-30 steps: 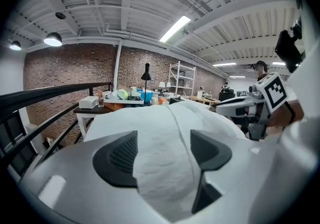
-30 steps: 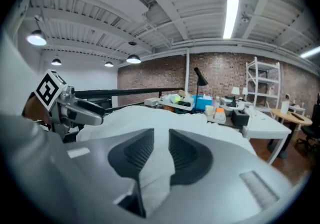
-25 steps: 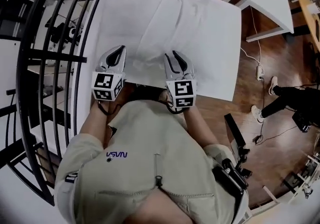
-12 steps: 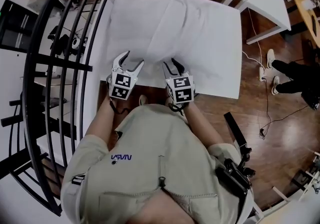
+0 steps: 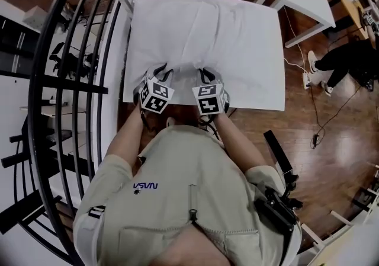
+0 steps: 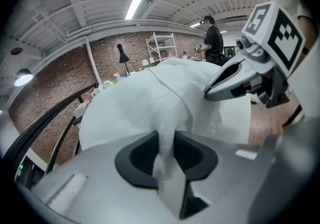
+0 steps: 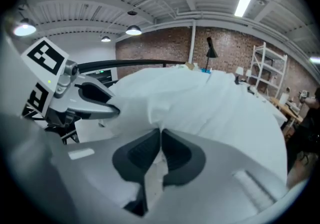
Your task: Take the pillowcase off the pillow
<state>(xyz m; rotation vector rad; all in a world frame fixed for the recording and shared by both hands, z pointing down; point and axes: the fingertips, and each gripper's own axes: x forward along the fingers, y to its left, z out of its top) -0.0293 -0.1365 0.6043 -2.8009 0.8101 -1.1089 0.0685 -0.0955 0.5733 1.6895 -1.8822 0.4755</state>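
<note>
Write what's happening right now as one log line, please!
stage: pinching near edge | left gripper: closing on white fabric pillowcase | right gripper: closing on same pillowcase | pillowcase: not off yet

Surfaces and finishes: bedding, desk and surrounds.
White cloth pillowcase (image 5: 207, 28): soft woven fabric, matt, creased into folds and ridges. White flat-topped desk (image 5: 266, 90): smooth, matt, no visible grain. Brown wooden plank floor (image 5: 337, 140): glossy, with light reflections along the boards. Black curved metal railing (image 5: 71, 88): smooth bars with a dull sheen. Beige cloth shirt (image 5: 177, 188) on the person: matt fabric, stitched seams, small printed mark.
</note>
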